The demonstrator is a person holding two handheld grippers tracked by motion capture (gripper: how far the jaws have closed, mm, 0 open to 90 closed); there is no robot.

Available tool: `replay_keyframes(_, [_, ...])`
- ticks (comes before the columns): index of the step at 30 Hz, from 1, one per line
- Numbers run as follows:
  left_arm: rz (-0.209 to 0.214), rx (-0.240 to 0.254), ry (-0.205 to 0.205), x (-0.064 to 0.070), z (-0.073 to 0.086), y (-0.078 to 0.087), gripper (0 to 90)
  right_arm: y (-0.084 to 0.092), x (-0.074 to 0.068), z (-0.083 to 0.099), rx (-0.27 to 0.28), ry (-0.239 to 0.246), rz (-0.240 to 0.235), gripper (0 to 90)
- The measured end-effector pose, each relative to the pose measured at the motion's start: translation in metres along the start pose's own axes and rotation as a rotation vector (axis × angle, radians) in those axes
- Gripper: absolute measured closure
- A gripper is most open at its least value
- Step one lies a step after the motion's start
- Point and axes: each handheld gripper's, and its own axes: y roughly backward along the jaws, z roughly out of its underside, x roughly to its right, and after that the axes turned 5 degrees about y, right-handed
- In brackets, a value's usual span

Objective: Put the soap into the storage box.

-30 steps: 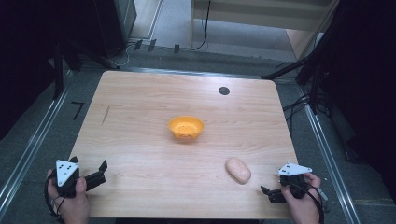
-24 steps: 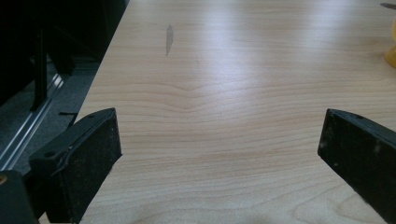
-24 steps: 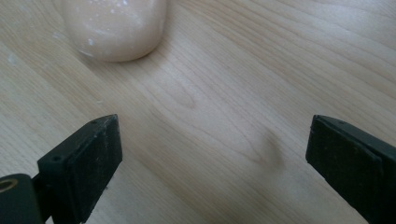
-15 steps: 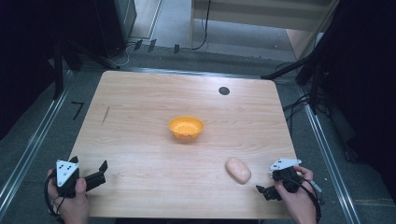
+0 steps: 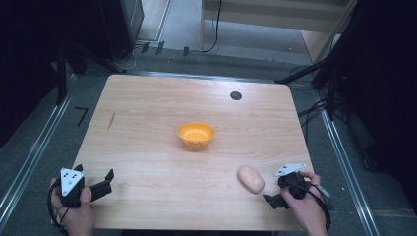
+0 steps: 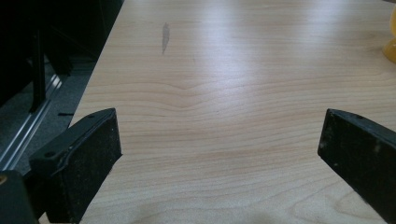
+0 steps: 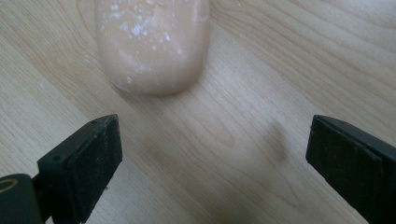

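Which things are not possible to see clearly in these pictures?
- Bowl: in the left gripper view the right edge cuts it to an orange sliver.
- Pale lump: in the right gripper view the top edge cuts off its far end; what it is cannot be told.
- Dark round spot: too small in the high view to identify.

Overhead light is falling evenly on the table [image 5: 147, 123], leaving its surroundings sinking into darkness; glare is streaking its far edge, and close-up wood is blurring softly.
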Motion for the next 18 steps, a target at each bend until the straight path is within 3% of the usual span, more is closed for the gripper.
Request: replay_keyframes(18, [0.000,0.000,0.000,0.000,0.000,0.000,0.0,-0.009,-0.013,-0.030,-0.028,0.002,-0.018,4.3])
